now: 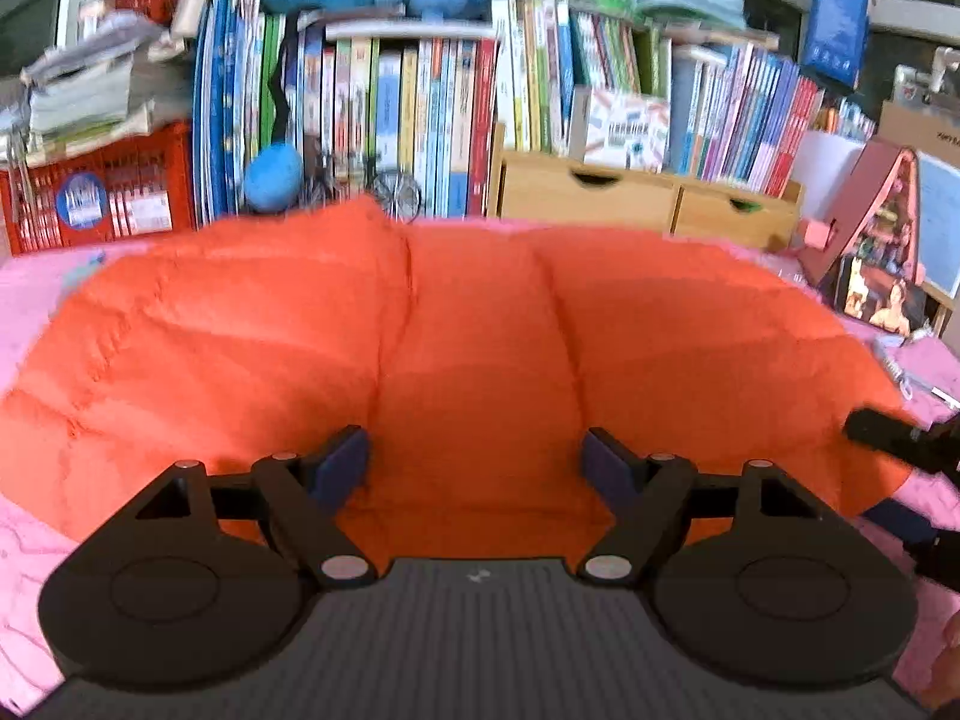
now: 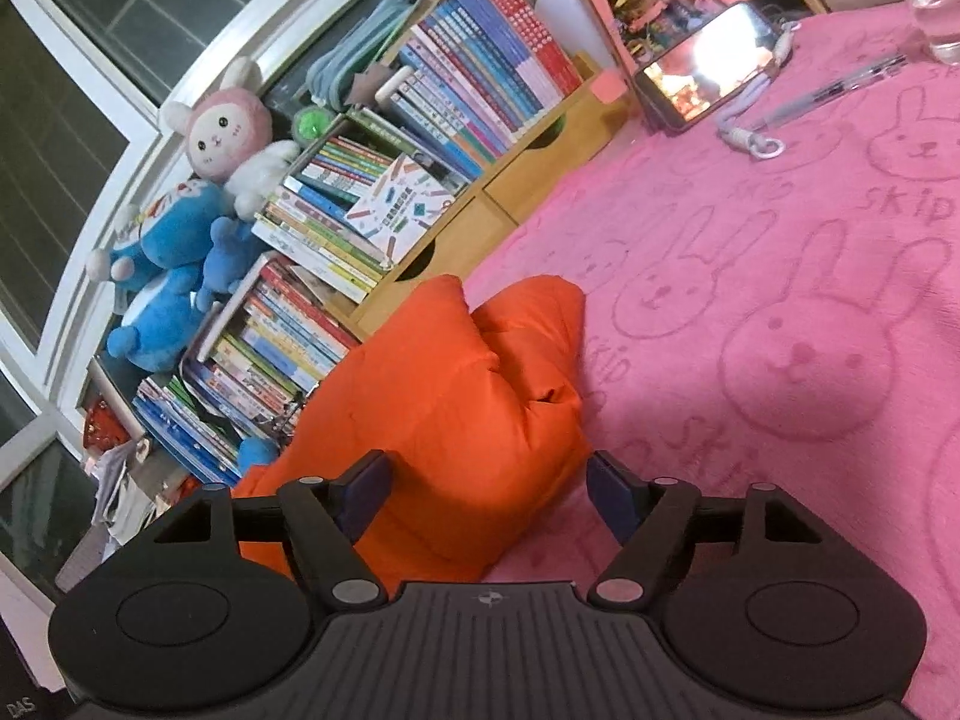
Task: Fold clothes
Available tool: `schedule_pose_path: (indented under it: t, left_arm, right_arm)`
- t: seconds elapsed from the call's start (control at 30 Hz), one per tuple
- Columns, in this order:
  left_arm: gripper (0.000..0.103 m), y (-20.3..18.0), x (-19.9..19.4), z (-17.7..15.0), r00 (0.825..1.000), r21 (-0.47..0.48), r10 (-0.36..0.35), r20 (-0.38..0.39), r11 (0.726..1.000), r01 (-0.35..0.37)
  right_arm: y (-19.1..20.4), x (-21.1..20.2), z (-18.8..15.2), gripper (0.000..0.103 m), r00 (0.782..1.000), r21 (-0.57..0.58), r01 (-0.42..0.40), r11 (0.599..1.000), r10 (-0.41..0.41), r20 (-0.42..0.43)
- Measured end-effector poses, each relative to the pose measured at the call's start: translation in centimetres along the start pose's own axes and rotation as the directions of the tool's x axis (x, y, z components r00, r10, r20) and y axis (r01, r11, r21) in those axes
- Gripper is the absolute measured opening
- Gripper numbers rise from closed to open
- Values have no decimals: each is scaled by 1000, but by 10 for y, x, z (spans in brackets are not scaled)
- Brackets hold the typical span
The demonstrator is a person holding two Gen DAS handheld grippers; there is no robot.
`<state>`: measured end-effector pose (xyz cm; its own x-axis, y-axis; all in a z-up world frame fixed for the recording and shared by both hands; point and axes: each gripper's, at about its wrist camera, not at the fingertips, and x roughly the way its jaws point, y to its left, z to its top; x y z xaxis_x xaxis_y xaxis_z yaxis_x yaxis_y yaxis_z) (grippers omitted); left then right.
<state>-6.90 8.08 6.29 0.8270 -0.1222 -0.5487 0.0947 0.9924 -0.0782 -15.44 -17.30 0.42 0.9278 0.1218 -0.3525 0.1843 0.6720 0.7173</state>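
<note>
An orange quilted garment (image 1: pixel 468 330) lies spread across the pink rabbit-print blanket (image 2: pixel 780 300). In the left wrist view it fills the middle, creased in two lengthwise folds. My left gripper (image 1: pixel 474 462) is open just above its near edge, pads wide apart with only fabric below. In the right wrist view the garment's bunched right end (image 2: pixel 456 396) reaches between the fingers of my right gripper (image 2: pixel 489 492), which is open; the left pad (image 2: pixel 363 492) is close to the cloth, the right pad clear of it. A black finger of the right gripper (image 1: pixel 882 432) shows at the garment's right edge.
Behind the blanket stand rows of books (image 1: pixel 420 108), wooden drawers (image 1: pixel 630 192), a red crate (image 1: pixel 96 192) and plush toys (image 2: pixel 162 252). A lit phone (image 2: pixel 702 66), a pen (image 2: pixel 840 90), a lanyard (image 2: pixel 756 138) and a glass (image 2: pixel 936 18) sit on the far right of the blanket.
</note>
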Motion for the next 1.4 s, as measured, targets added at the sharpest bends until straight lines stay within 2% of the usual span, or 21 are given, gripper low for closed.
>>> schedule_pose_path:
  t: [0.17, 0.3, 0.4, 0.47, 0.53, 0.6, 0.73, 1.07, 1.17, 1.3, 1.33, 1.37, 1.4]
  left_arm:
    - [77, -2, -5, -10, 1000, -6, -5, 8, 1000, 5]
    - [77, -10, -14, -13, 998, 1, -51, 25, 999, 51]
    - [77, -6, -6, -19, 999, -4, -35, 33, 999, 35]
    - [61, -5, -12, -18, 998, -17, -3, 60, 1000, 4]
    - [61, -7, -16, -17, 995, 0, 20, 93, 1000, -20]
    - [63, -10, -11, -17, 995, 45, 32, 95, 998, -37]
    - [63, -11, -8, -22, 997, 55, 13, 80, 998, -17]
    - [63, 3, -3, -22, 998, -35, -57, 30, 998, 58]
    - [63, 9, -2, -21, 997, -71, -78, 22, 994, 79]
    - [63, 14, 0, -19, 995, -135, -96, 13, 986, 97]
    - [63, 15, 1, -18, 995, -156, -102, 11, 982, 103]
    - [63, 16, 1, -17, 993, -186, -116, 8, 976, 115]
    - [63, 18, 2, -15, 991, -224, -133, 4, 966, 131]
  right_arm:
    - [5, 13, 4, 76, 1000, -18, 11, 1000, -11, -4]
    - [11, 22, 4, 77, 999, -60, 40, 997, -40, -2]
    - [14, 24, 1, 77, 998, -90, 59, 994, -59, 5]
    - [15, 24, 0, 77, 998, -99, 65, 993, -65, 5]
    - [15, 23, -2, 76, 998, -103, 68, 992, -67, 10]
    - [17, 24, -3, 76, 997, -108, 79, 991, -77, 17]
    - [17, 25, -3, 76, 997, -114, 81, 990, -79, 17]
    - [17, 33, 3, 73, 996, -109, 84, 991, -84, 2]
    - [14, 49, 15, 73, 997, -72, 64, 995, -66, -26]
    - [14, 80, 34, 72, 994, -34, 24, 999, -28, -106]
    - [14, 86, 38, 67, 992, -23, 18, 1000, -21, -128]
    - [17, 88, 41, 54, 990, -22, 19, 1000, -22, -139]
    - [21, 87, 43, 49, 989, -29, 25, 999, -29, -142]
